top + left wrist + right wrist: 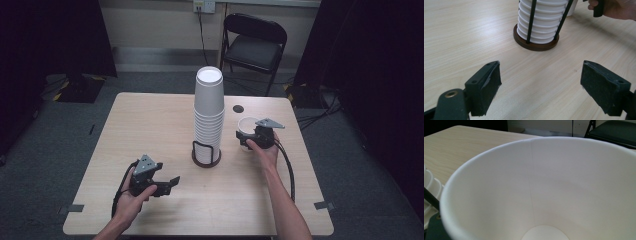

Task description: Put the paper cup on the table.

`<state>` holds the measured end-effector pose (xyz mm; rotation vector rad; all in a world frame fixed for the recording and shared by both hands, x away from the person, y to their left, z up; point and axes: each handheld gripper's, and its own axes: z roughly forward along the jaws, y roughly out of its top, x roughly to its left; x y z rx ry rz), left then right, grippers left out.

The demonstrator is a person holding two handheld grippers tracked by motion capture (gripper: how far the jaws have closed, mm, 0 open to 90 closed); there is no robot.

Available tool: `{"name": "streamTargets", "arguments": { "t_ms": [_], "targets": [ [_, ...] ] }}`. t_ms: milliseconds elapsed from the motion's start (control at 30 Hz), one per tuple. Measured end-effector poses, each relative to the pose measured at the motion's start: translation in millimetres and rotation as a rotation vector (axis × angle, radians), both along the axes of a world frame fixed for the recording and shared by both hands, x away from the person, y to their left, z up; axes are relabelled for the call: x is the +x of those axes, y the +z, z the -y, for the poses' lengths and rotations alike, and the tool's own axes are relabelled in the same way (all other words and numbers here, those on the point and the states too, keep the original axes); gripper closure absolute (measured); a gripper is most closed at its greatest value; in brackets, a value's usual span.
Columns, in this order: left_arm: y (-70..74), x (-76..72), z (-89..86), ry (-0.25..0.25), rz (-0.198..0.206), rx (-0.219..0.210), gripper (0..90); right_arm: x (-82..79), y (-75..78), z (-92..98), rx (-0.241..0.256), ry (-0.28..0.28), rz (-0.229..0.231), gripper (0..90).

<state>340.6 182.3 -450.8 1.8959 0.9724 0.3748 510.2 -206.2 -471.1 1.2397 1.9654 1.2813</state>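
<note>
Paper cup (246, 125), upright, sits on the desk (165, 125) just right of the tall cup stack (208, 112) in its wooden-based holder (206, 159), with the right tongs (248, 137) at its rim; whether they are clamped on it I cannot tell. Left tongs (170, 184) hover open, in front and left of the stack. Likely step: handling one single cup. Next, a firm rim grip and a clean lift.
</note>
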Motion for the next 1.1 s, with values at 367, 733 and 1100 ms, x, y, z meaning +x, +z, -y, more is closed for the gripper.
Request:
{"name": "streamTargets", "arguments": {
  "t_ms": [367, 733, 1100],
  "targets": [
    [-0.2, 0.9, -1.3, 0.009, -0.001, 0.004, 16.7, -3.6, -3.8, 0.6, -0.017, -0.005, -0.042, 11.8],
    [-0.7, 1.5, 0.1, 0.005, -0.005, 0.000, 16.7, -8.4, -15.0, 6.6, -0.062, 0.004, -0.138, 13.2],
    [-0.9, 3.4, -0.1, 0.014, -0.005, 0.002, 16.7, -22.0, -11.3, 16.2, -0.049, -0.008, -0.178, 13.1]
  ]
}}
